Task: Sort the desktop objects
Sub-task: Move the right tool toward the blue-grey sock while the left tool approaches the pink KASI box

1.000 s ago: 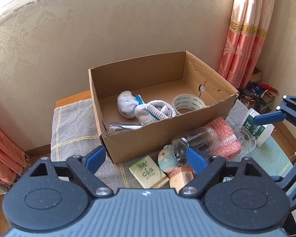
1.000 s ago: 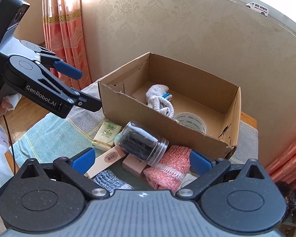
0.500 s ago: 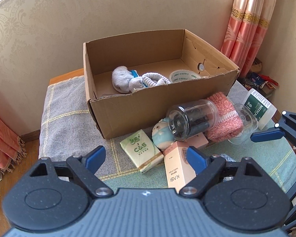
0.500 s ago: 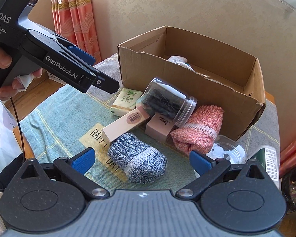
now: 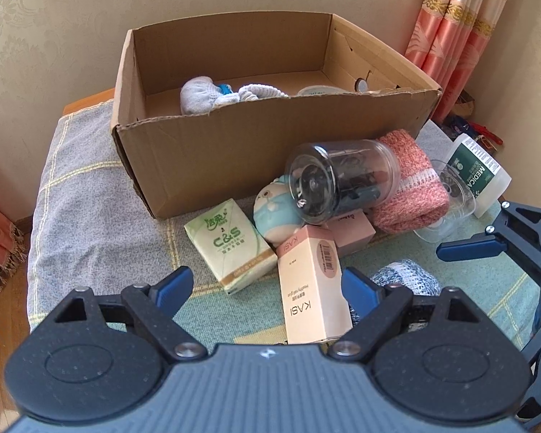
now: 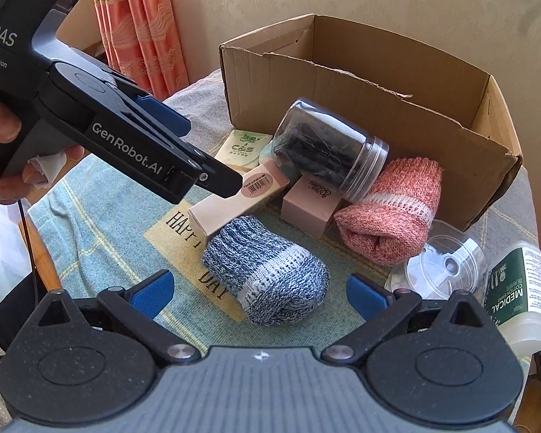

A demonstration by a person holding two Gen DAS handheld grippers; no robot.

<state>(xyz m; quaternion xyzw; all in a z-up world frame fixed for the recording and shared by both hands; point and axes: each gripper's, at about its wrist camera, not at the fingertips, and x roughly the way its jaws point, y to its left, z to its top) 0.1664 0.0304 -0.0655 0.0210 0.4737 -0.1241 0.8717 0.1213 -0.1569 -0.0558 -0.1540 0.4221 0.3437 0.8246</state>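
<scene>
In the left wrist view my left gripper [image 5: 267,285] stands open just above the table, with the long pink KASI box [image 5: 312,285] lying between its fingers, not pinched. My right gripper [image 6: 259,288] is open too, and the rolled blue knit sock [image 6: 267,274] sits between its pads. Behind them lie a clear jar of dark clips [image 5: 342,180] on its side, a pink sock [image 6: 389,213], a green tissue pack [image 5: 231,241], a small plush toy [image 5: 274,209] and a small pink box [image 6: 310,202]. The open cardboard box [image 5: 270,151] holds white socks [image 5: 205,95].
A clear lid [image 6: 443,267] and a white medical cotton swab tub [image 6: 515,296] lie at the table's right edge. Orange curtains [image 5: 454,36] hang beyond the box. A hand grips the left gripper [image 6: 212,155], which reaches in over the long pink box. Grey cloth left of the cardboard box is bare.
Both grippers have come down toward the table and tilted further down. The objects fill more of each view, and the cardboard box's front wall now hides most of its contents.
</scene>
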